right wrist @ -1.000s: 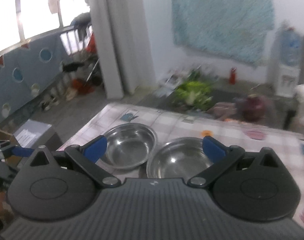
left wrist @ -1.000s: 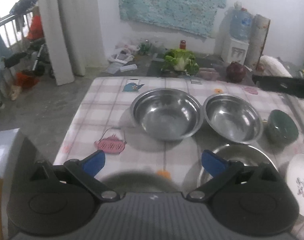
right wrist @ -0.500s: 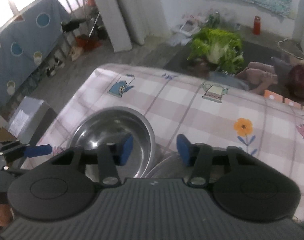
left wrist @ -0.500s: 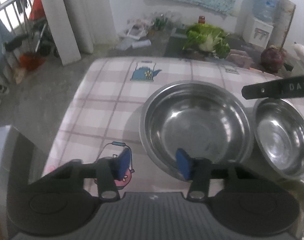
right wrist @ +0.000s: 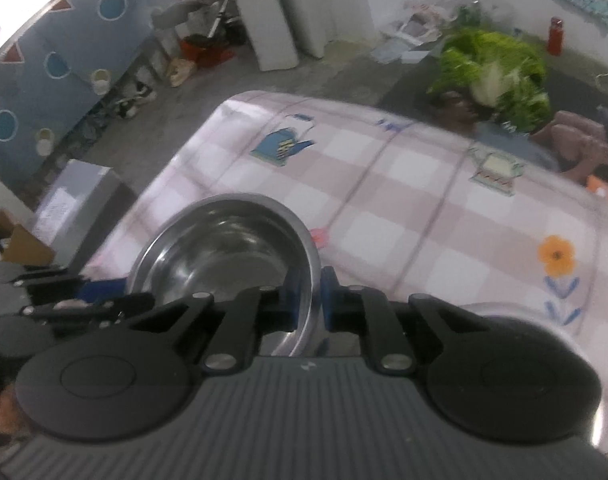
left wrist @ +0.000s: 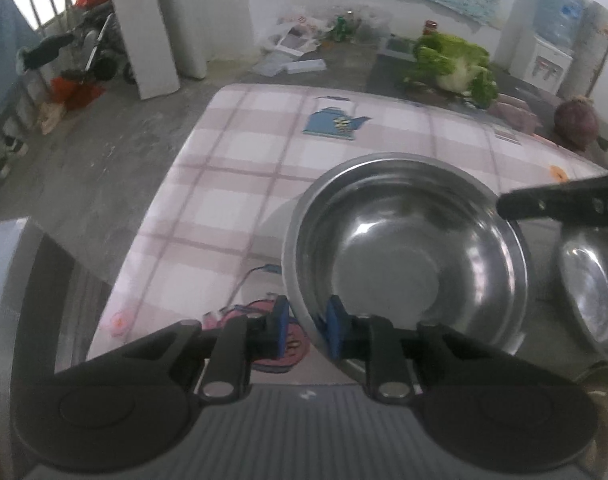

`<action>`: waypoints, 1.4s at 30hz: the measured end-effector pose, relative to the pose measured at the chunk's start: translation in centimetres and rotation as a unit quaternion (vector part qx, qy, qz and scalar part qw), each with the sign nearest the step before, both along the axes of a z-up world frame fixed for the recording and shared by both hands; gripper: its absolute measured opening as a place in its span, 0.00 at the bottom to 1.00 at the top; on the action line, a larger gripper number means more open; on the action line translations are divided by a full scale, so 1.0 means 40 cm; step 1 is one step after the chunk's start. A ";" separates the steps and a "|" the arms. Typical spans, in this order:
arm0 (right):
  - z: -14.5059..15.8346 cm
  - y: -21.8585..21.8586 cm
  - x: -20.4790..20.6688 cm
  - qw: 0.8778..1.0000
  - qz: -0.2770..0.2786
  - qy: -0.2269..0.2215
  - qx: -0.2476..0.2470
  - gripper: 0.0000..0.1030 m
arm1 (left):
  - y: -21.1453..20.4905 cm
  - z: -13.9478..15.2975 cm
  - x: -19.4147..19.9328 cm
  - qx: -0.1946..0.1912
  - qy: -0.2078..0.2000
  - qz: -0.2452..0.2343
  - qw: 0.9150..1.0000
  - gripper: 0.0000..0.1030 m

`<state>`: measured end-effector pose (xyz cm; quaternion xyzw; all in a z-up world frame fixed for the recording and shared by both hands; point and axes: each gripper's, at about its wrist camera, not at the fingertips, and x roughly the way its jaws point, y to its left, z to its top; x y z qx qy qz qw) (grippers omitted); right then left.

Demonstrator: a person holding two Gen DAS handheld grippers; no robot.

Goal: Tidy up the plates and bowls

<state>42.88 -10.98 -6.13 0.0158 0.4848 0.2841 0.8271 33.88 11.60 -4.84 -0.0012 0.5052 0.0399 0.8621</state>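
Observation:
A large steel bowl (left wrist: 408, 256) sits on the checked tablecloth (left wrist: 240, 168). My left gripper (left wrist: 306, 326) is shut on the bowl's near left rim, one blue pad outside and one inside. In the right wrist view the same bowl (right wrist: 224, 252) shows, and my right gripper (right wrist: 309, 298) is shut on its right rim. A finger of the right gripper (left wrist: 564, 204) crosses the bowl's far right edge in the left wrist view. A second steel bowl (left wrist: 592, 284) stands just to the right.
The tablecloth's left edge (left wrist: 152, 216) drops to a grey floor. A grey box (right wrist: 80, 196) stands by the table's left side. Green cabbage (right wrist: 500, 68) and clutter lie on the floor beyond the table. The left gripper (right wrist: 64, 292) shows at the left in the right wrist view.
Both grippers have moved in to the large bowl and closed from wide open onto its rim, left on the near left side, right on the right side.

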 end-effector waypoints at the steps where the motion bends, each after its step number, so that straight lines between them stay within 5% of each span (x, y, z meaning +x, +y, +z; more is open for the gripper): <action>1: 0.000 0.002 -0.002 1.000 -0.003 0.000 -0.001 0.09 | 0.008 0.001 -0.001 -0.005 0.003 0.001 1.000 0.21; 17: -0.027 -0.002 -0.009 0.999 -0.015 0.042 0.014 0.12 | 0.000 -0.010 -0.007 -0.021 0.022 -0.005 1.000 0.24; 42: 0.004 0.002 -0.030 1.000 -0.014 0.025 0.010 0.11 | -0.003 0.015 -0.017 -0.012 0.009 -0.001 1.000 0.25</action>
